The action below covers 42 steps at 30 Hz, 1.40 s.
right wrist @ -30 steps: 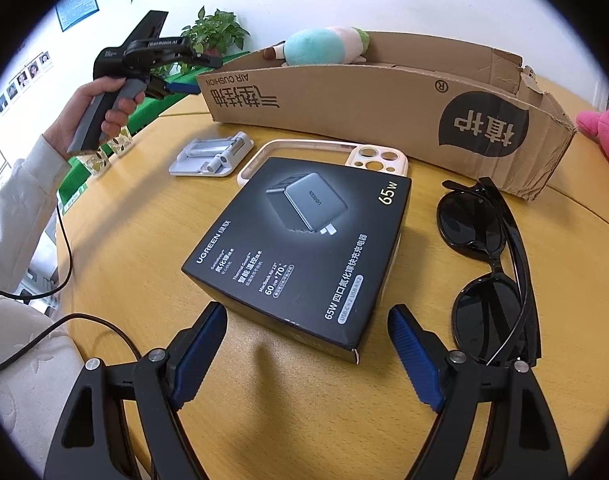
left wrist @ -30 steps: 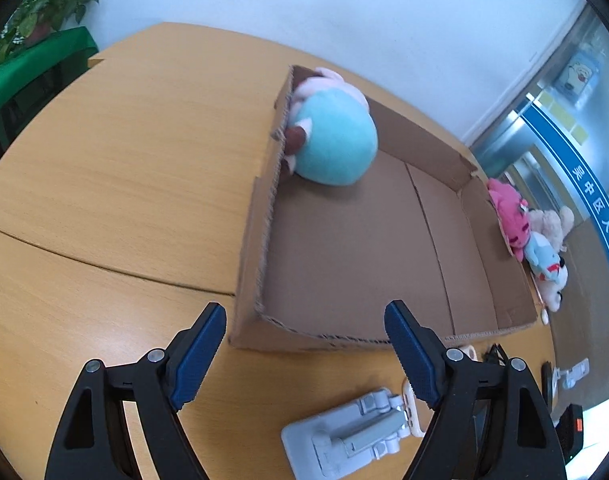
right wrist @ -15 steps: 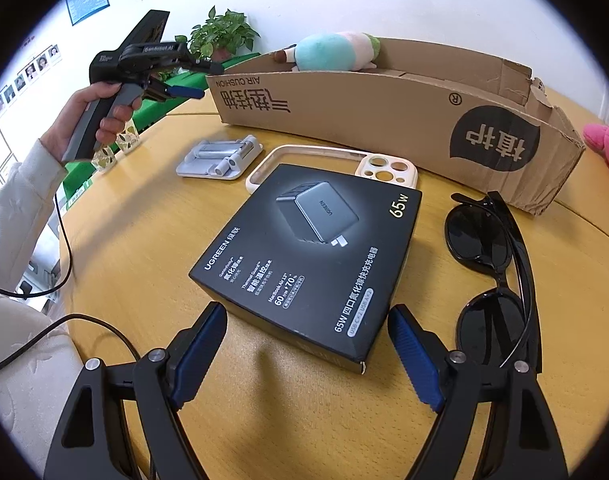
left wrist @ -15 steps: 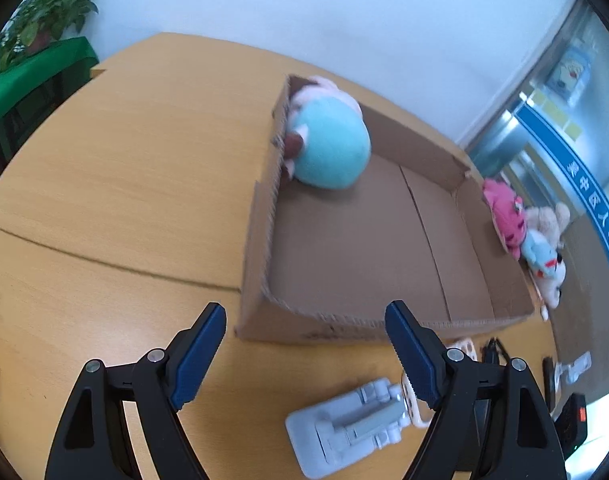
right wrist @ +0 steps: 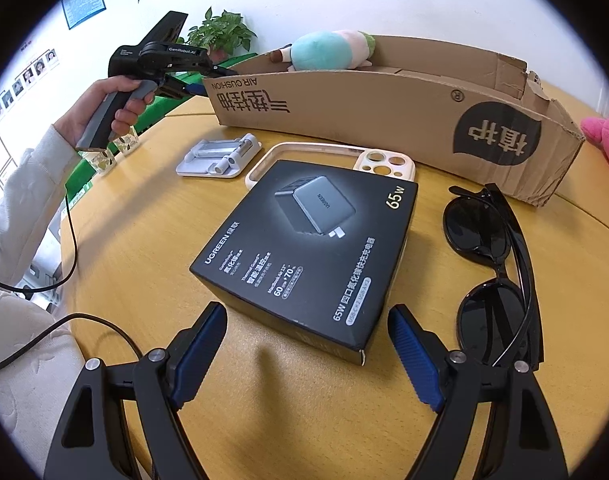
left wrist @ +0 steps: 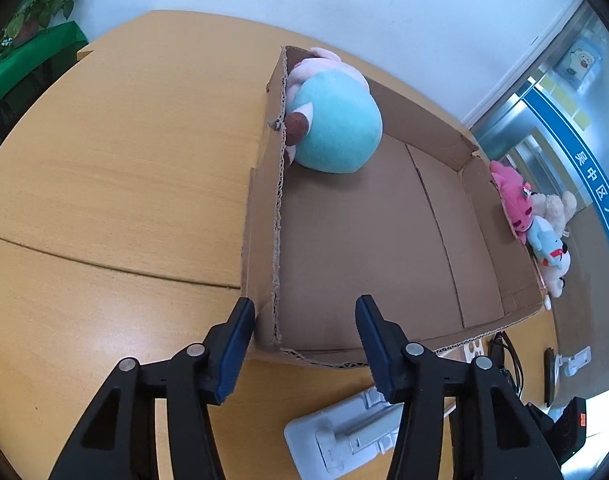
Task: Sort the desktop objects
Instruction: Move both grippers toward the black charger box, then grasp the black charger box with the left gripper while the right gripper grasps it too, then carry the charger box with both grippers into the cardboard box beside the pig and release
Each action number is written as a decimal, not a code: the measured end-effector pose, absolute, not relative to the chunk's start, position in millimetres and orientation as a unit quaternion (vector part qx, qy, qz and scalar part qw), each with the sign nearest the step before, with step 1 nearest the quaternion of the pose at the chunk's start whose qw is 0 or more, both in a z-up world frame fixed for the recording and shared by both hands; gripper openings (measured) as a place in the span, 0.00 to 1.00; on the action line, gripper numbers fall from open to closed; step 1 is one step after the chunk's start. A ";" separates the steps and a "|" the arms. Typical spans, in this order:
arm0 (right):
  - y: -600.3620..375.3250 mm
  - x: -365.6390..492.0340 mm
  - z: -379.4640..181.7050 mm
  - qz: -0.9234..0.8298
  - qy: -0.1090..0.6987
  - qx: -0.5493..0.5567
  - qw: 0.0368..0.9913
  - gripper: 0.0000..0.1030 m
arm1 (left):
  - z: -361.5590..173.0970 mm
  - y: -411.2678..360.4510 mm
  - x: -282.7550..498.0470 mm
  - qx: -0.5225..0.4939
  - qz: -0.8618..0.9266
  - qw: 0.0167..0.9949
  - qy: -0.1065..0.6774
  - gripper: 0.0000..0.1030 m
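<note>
A shallow cardboard box (left wrist: 384,240) lies on the round wooden table, with a teal and pink plush toy (left wrist: 336,128) in its far left corner. My left gripper (left wrist: 302,344) is open and empty, its jaws astride the box's near left corner. In the right wrist view my right gripper (right wrist: 306,356) is open and empty just in front of a black charger box (right wrist: 308,248). Black sunglasses (right wrist: 492,268) lie to its right. A cream phone case (right wrist: 344,156) and a grey folding stand (right wrist: 220,156) lie behind it, before the cardboard box (right wrist: 384,112).
Pink, beige and white plush toys (left wrist: 536,224) lie beyond the box's right end. The grey stand (left wrist: 344,436) sits near the left gripper. The left gripper's hand and cable (right wrist: 116,100) show at the left. A potted plant (right wrist: 220,36) stands behind the table.
My left gripper has moved forward and right so its jaws now straddle the box's near left corner. My right gripper has eased slightly closer to the black charger box.
</note>
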State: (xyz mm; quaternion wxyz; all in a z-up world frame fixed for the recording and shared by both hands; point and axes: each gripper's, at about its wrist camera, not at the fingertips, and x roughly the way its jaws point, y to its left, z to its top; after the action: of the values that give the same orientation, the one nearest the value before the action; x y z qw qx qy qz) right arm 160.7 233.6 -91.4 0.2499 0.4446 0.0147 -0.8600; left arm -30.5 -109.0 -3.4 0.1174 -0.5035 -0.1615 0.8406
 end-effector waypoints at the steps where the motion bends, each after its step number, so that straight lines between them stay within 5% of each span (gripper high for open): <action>1: 234.0 160.2 -91.8 -0.859 0.014 0.445 0.251 0.81 | -3.5 -108.6 -29.5 -0.504 0.841 0.117 -0.161 0.49; 8: 235.5 158.6 -90.2 -0.861 0.018 0.441 0.252 0.81 | 20.8 -119.5 -11.2 -0.461 0.869 0.072 -0.164 0.52; 13: 229.4 163.6 -91.1 -0.853 0.016 0.443 0.277 0.81 | 54.6 -98.1 44.8 -0.414 0.893 0.104 -0.144 0.74; 23: 222.6 155.7 -94.4 -0.859 0.050 0.442 0.256 0.79 | -22.7 33.2 84.7 -0.530 0.780 0.303 -0.142 0.72; 25: 216.3 155.5 -97.6 -0.857 0.060 0.444 0.255 0.79 | -33.1 49.6 83.3 -0.540 0.767 0.319 -0.135 0.66; 26: 213.7 157.1 -97.9 -0.860 0.064 0.438 0.253 0.73 | -38.3 54.9 83.0 -0.546 0.761 0.324 -0.134 0.54; 30: 206.9 164.2 -97.8 -0.867 0.072 0.430 0.243 0.67 | -42.7 67.1 92.7 -0.541 0.763 0.324 -0.145 0.54; 35: 200.2 174.6 -74.6 -0.887 0.081 0.393 0.229 0.63 | -10.4 64.0 98.5 -0.506 0.795 0.307 -0.132 0.54; 42: 200.1 140.4 24.2 -0.928 0.129 0.278 0.212 0.62 | 114.3 59.3 70.2 -0.364 0.879 0.299 -0.072 0.54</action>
State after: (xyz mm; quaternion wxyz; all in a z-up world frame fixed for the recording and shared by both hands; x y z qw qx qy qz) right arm 140.4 200.1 24.2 0.2122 0.2777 0.1293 -0.9280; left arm 70.2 59.3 114.3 0.2992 -0.3644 -0.0723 0.8789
